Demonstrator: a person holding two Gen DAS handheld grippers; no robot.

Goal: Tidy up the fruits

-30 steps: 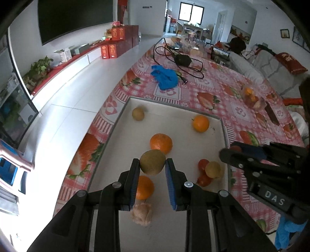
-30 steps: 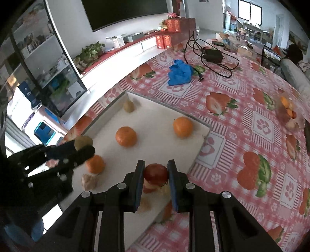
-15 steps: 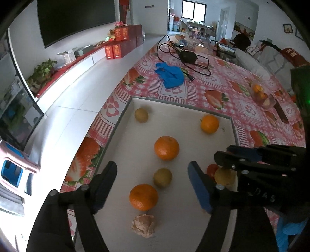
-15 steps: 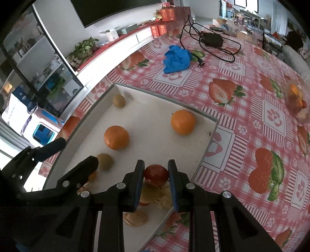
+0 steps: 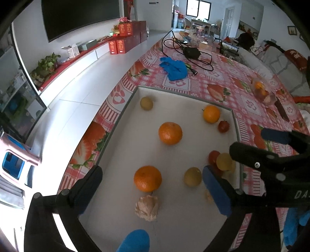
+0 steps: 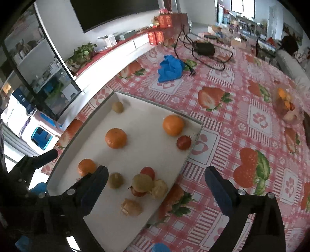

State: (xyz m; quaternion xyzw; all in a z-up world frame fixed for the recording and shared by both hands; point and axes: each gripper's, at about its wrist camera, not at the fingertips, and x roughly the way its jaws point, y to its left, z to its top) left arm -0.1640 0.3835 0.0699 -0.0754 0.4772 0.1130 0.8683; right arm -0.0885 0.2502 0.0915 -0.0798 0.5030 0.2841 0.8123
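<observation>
Both tongs, left tongs point(image 5: 153, 182) and right tongs point(image 6: 155, 180), are released and carry nothing. The fruits lie in a white tray point(image 5: 124, 108) on the desk point(image 6: 222, 116) with a red checked strawberry cloth: oranges point(image 5: 170, 133), a red fruit point(image 6: 183, 142). A blue cloth point(image 5: 174, 67) and a black cable point(image 5: 203, 66) lie beyond, near a dark TV point(image 5: 81, 15).

Bright rm: white tile floor point(image 5: 64, 108), wall TV point(image 5: 77, 15) over low cabinet point(image 5: 81, 56), far windows point(image 5: 195, 8).
</observation>
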